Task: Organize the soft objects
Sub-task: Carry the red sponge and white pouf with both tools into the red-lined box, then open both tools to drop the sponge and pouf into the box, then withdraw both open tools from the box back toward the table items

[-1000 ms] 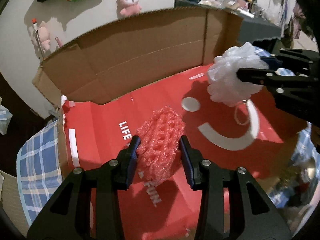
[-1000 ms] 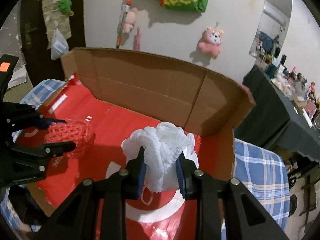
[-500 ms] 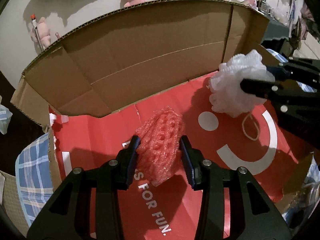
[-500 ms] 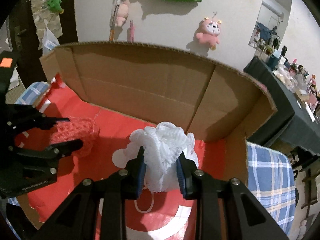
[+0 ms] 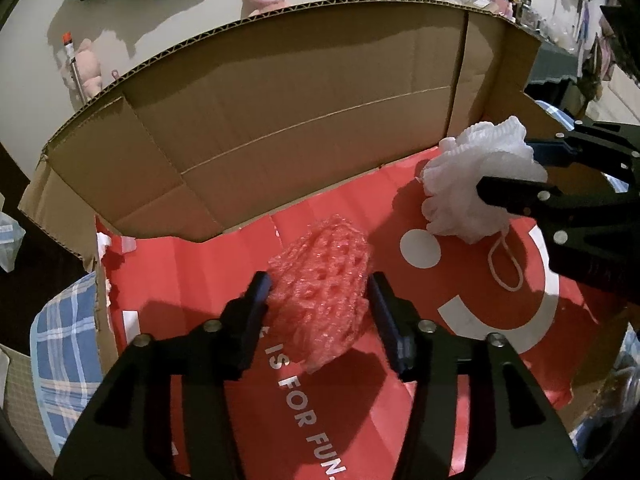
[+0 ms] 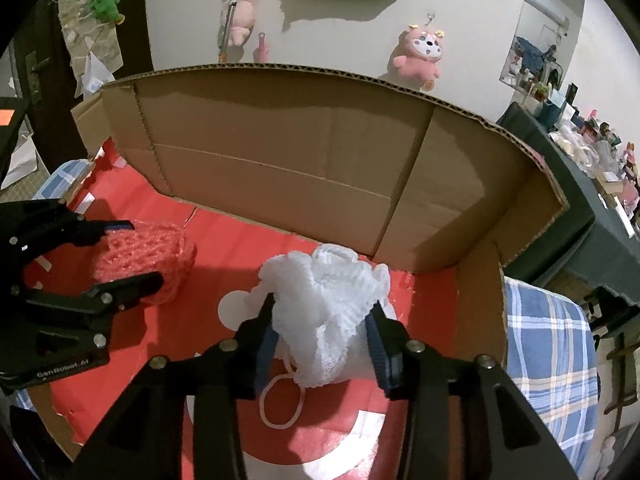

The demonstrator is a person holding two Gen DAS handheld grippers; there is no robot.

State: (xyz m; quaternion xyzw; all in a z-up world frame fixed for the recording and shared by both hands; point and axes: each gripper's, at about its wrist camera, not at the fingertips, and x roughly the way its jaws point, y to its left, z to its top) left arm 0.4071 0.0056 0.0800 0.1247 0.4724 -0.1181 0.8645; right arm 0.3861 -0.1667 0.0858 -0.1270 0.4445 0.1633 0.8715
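My left gripper [image 5: 318,312] sits over the red floor of an open cardboard box [image 5: 280,128] with a red foam net [image 5: 320,284] between its fingers; the jaws have spread and the right finger stands a little off the net. My right gripper [image 6: 322,340] holds a white mesh bath pouf [image 6: 326,304] low over the box floor, its cord loop [image 6: 280,404] lying on the red floor. The jaws look slightly parted around the pouf. The pouf [image 5: 476,184] and right gripper also show in the left wrist view, the net [image 6: 148,256] in the right wrist view.
The box's brown back wall [image 6: 320,176] and right wall [image 6: 476,312] stand close ahead. A blue plaid cloth [image 6: 548,360] lies under the box. Pink plush toys [image 6: 420,52] hang on the wall behind. A cluttered dark table [image 6: 592,184] stands at the right.
Both grippers have moved forward and down into the box with their objects. Both pairs of jaws have widened around the net and the pouf, which now rest near the red floor.
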